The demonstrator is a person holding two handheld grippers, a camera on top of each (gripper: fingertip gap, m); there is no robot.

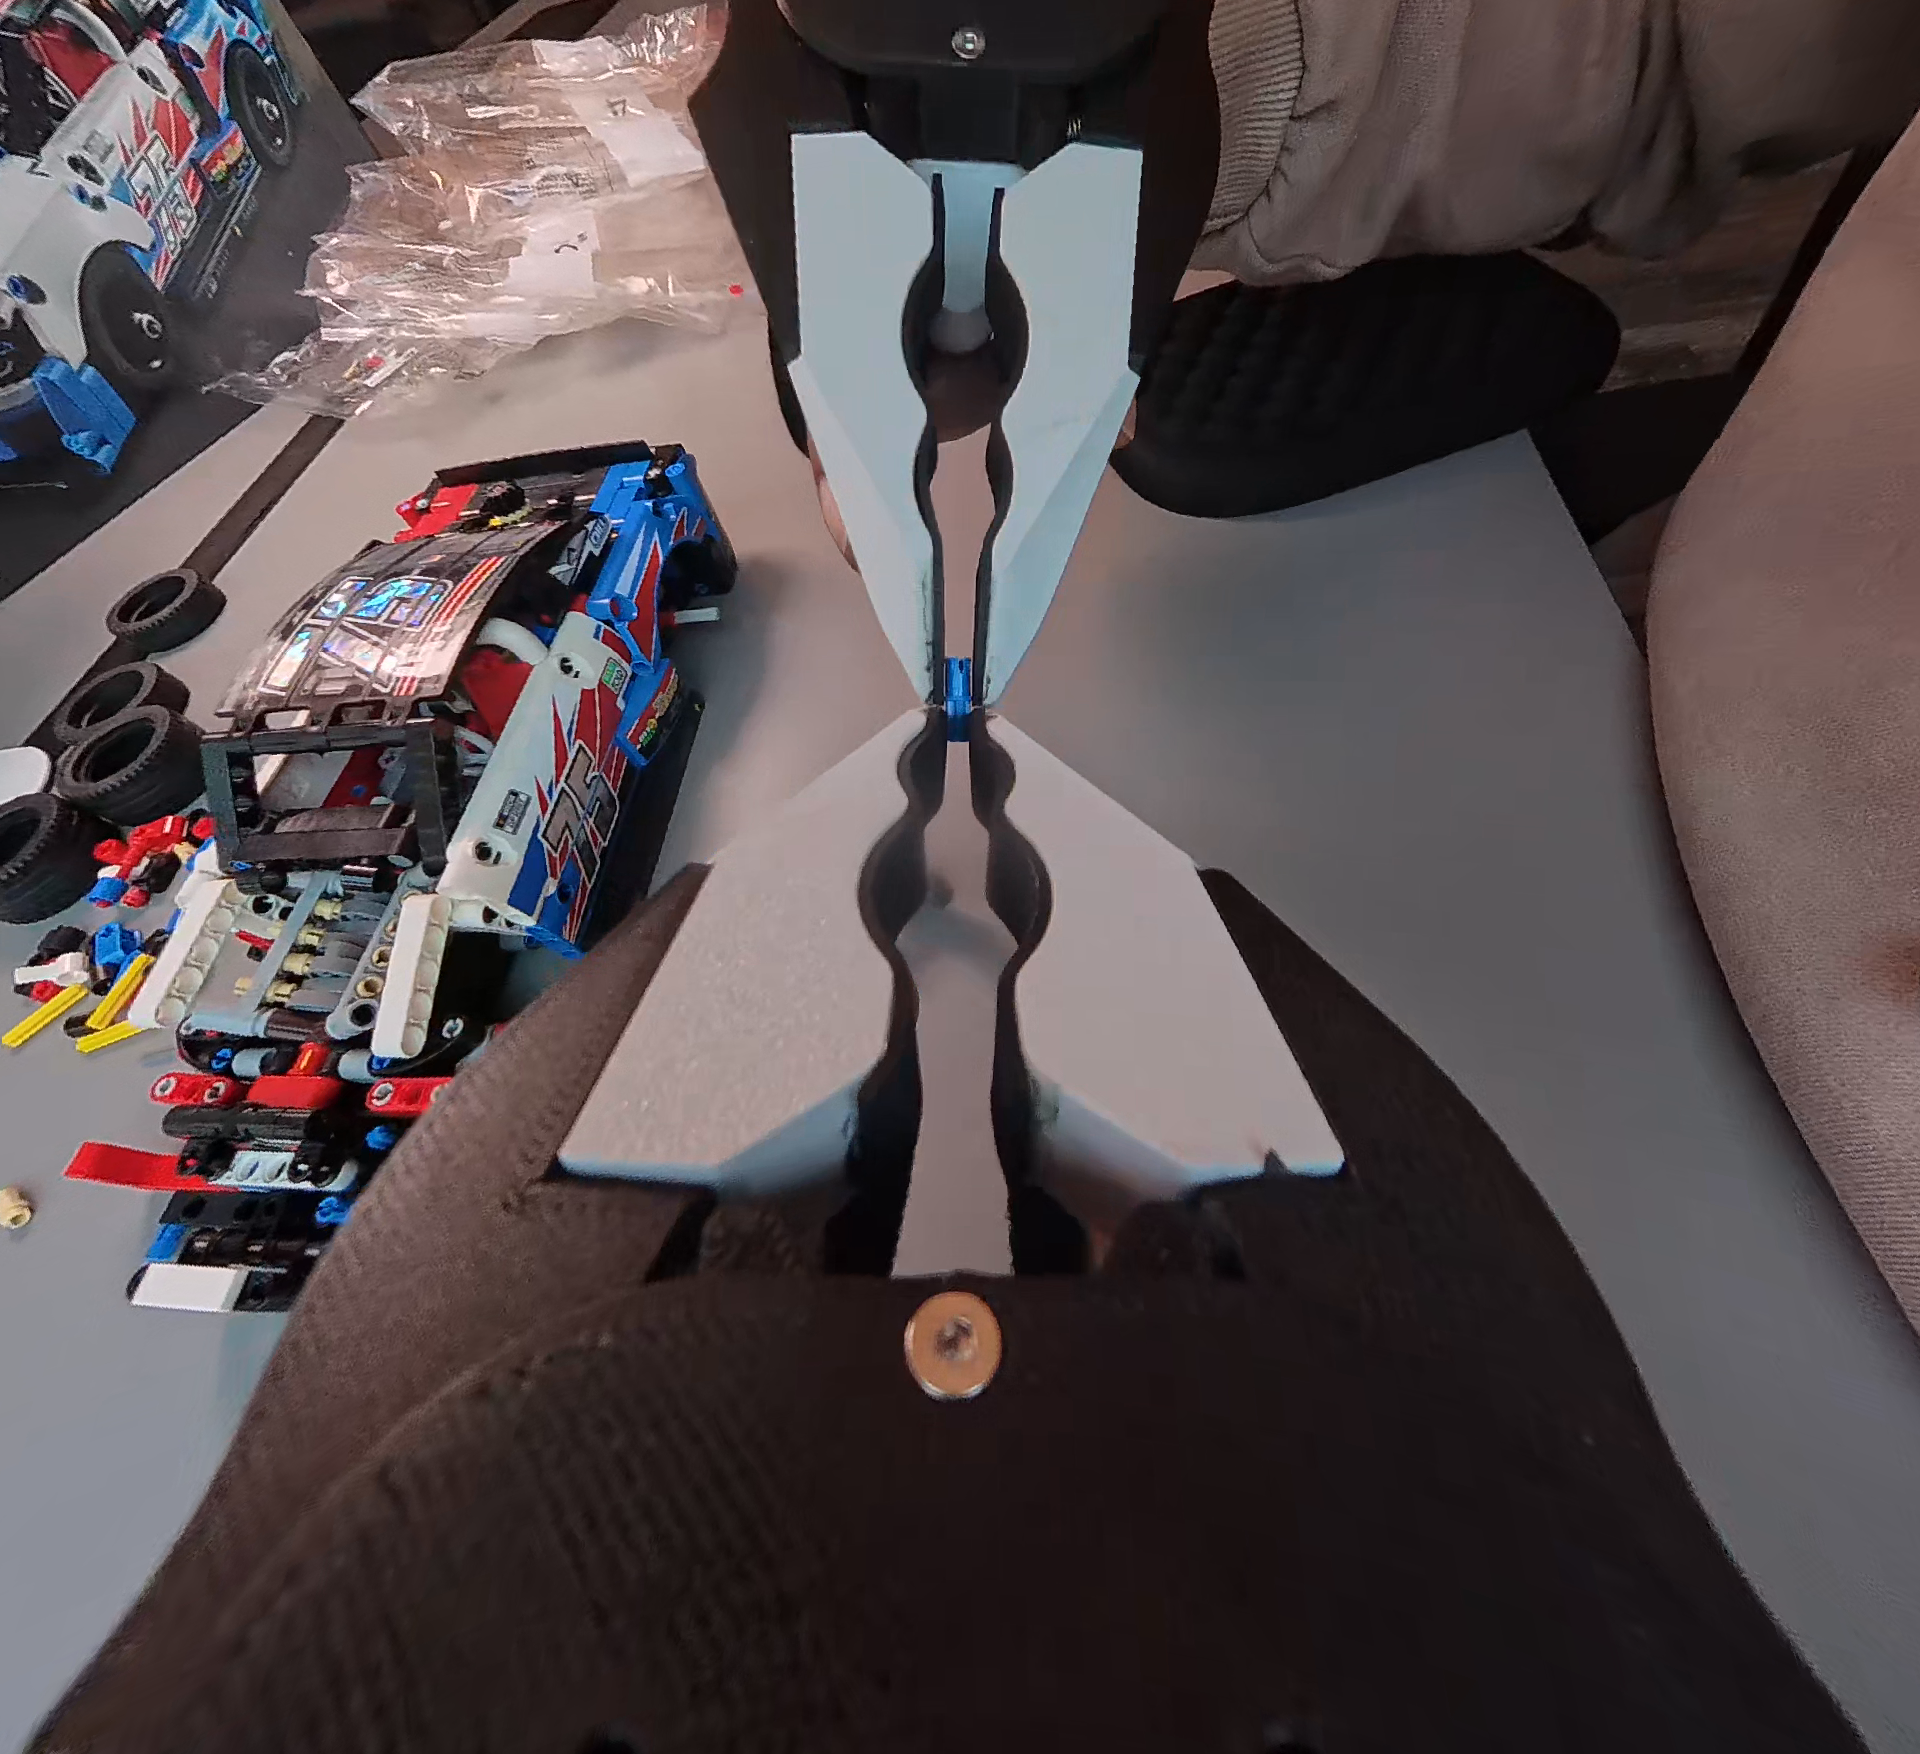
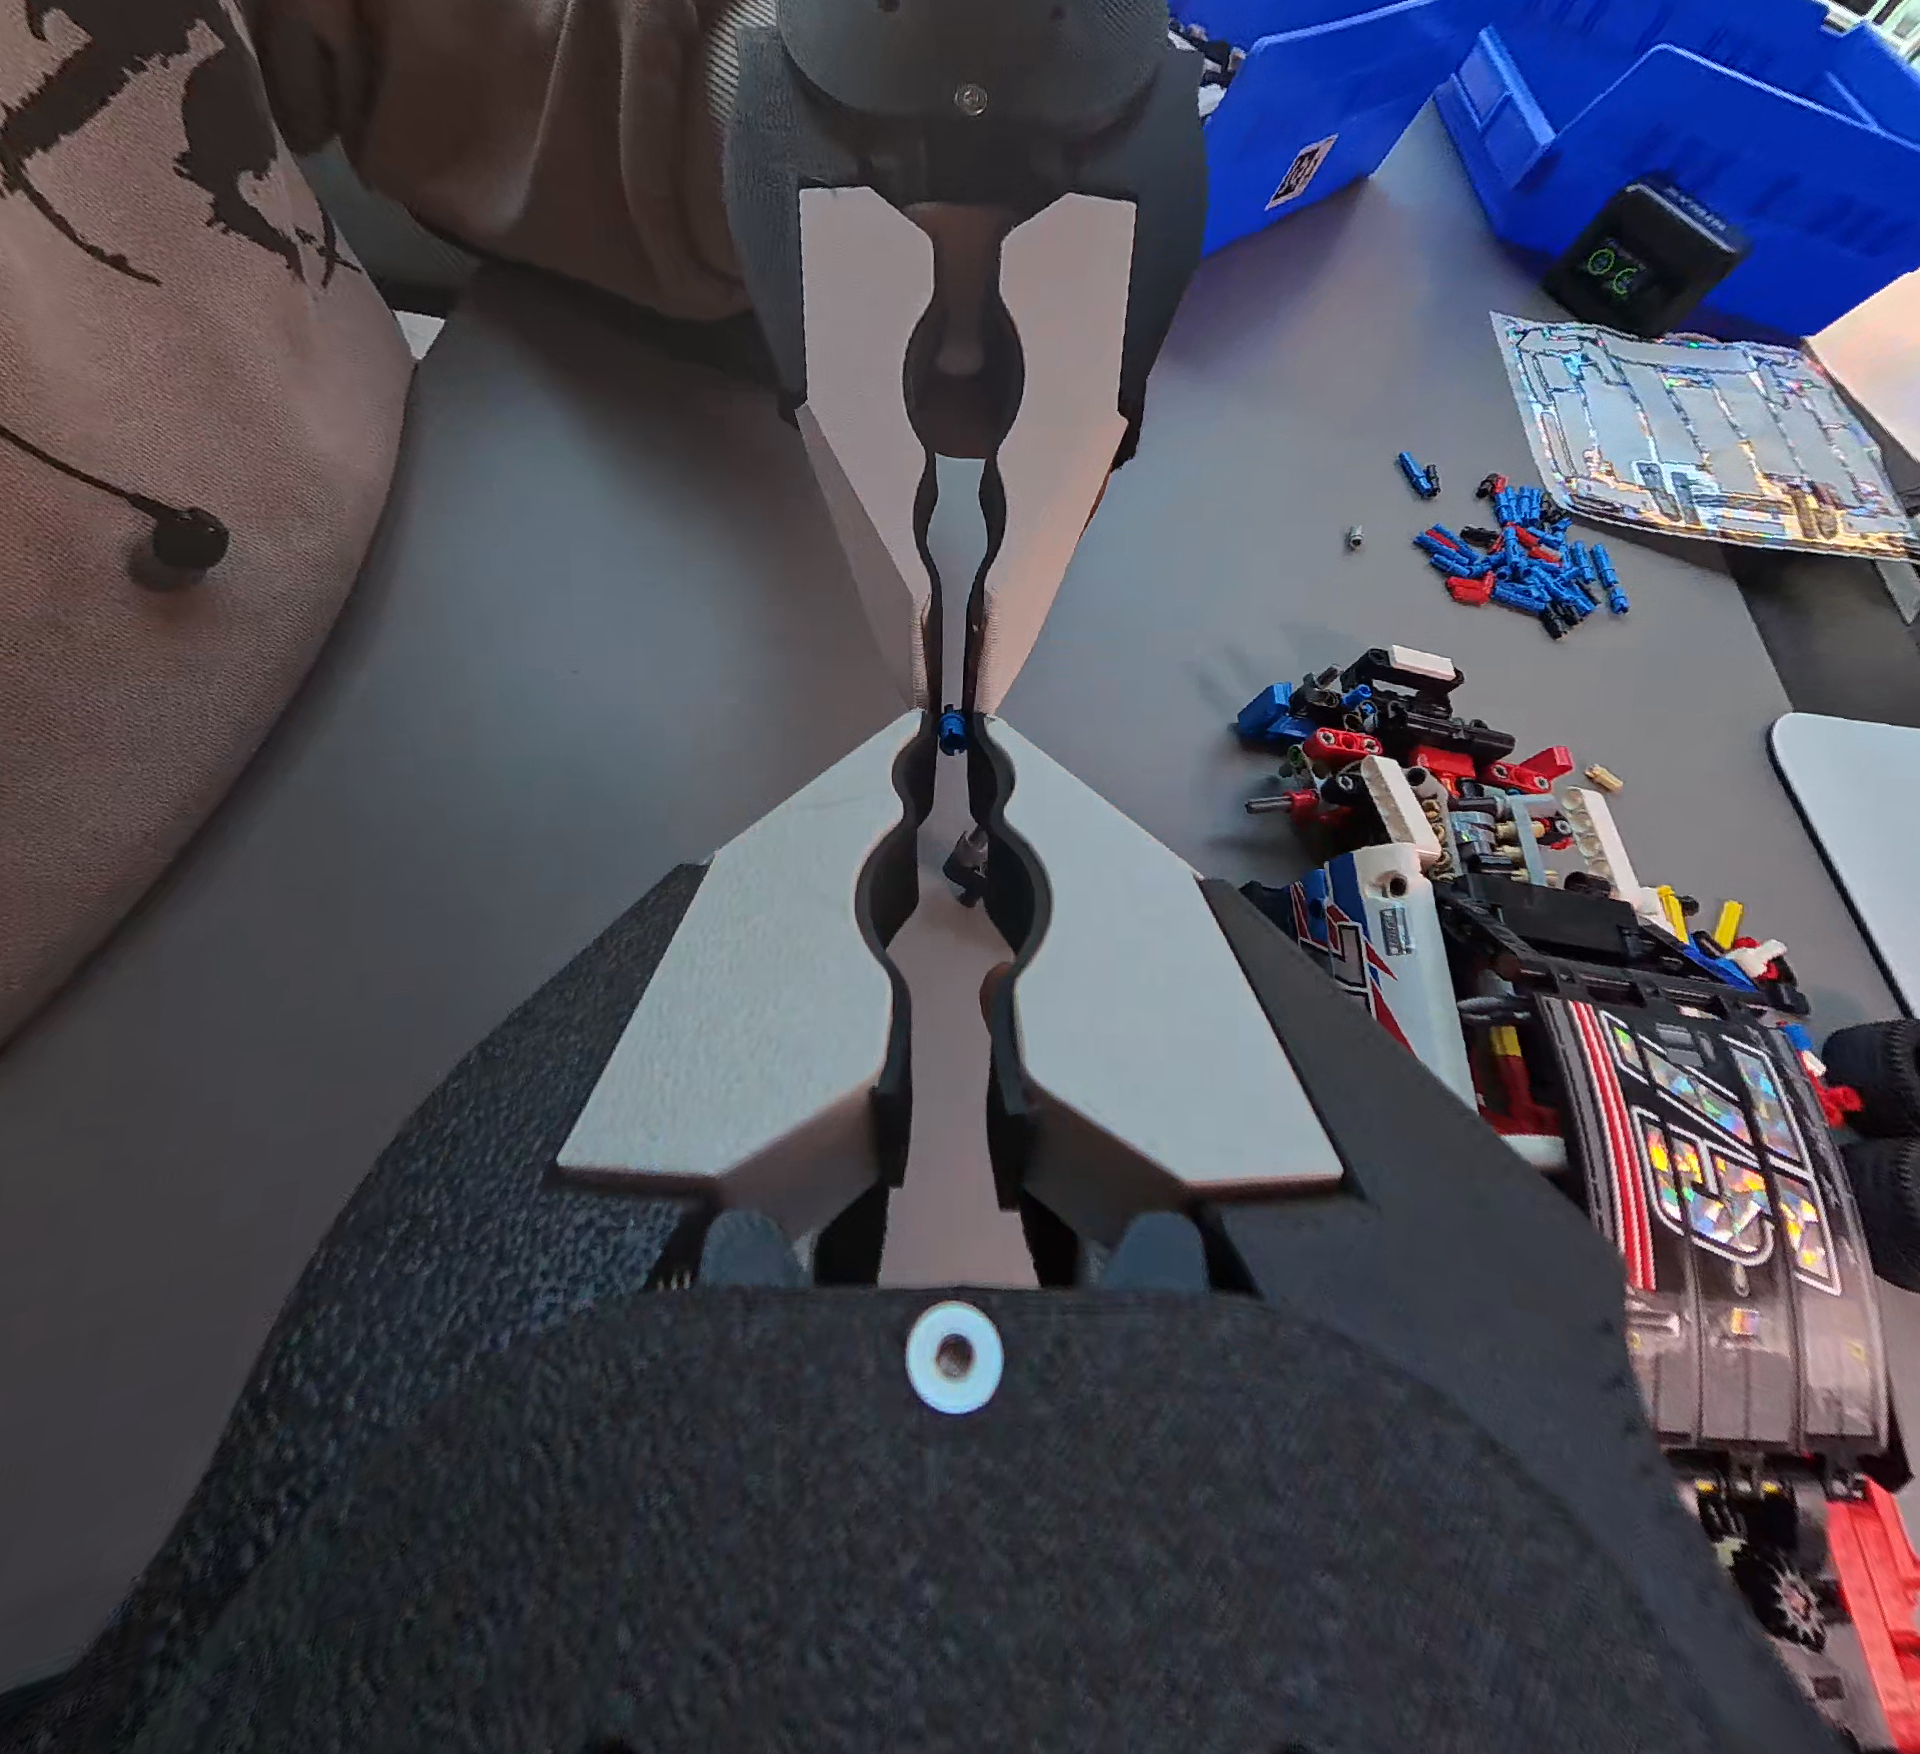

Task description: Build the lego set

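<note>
Grey surface (image 1: 1299, 769) below: left tongs (image 1: 954, 736) and right tongs (image 2: 951, 736) meet tip to tip, both clamped on one blue pin (image 1: 956, 696); partly built car (image 1: 457, 769) beside them.

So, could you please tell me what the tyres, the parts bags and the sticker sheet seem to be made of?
The tyres look like matte black rubber, with moulded tread ribs and no shine. The parts bags seem to be thin clear plastic film, crinkled and glinting. The sticker sheet appears to be glossy holographic foil, flashing rainbow specks; its backing cannot be told.
</note>
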